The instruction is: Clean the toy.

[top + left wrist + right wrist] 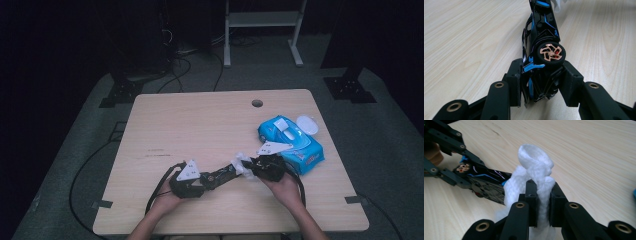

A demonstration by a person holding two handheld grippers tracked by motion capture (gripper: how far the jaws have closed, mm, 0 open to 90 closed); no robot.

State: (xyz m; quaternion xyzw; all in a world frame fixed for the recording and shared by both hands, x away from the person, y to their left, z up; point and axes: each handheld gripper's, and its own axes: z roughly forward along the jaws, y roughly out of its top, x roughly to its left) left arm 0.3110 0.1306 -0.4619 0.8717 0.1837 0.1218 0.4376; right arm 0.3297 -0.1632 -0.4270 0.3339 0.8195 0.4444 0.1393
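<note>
left gripper (541, 82) clamped on toy car (541, 37) | right gripper (543, 202) pinching white wipe (534, 167) against car's end | wooden table (200, 125)

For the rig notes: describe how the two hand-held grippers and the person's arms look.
Both the left gripper and the right gripper are matte black linkage frames with brass-coloured rivets and blocky black jaws. Each carries a pale grey three-cornered plate with small dark dots on top, and a black cable loops back from each. The forearms are bare; no sleeves show.

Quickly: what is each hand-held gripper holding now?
Left hand-held gripper: closed on the black toy car.
Right hand-held gripper: closed on the white wet wipe.
</note>
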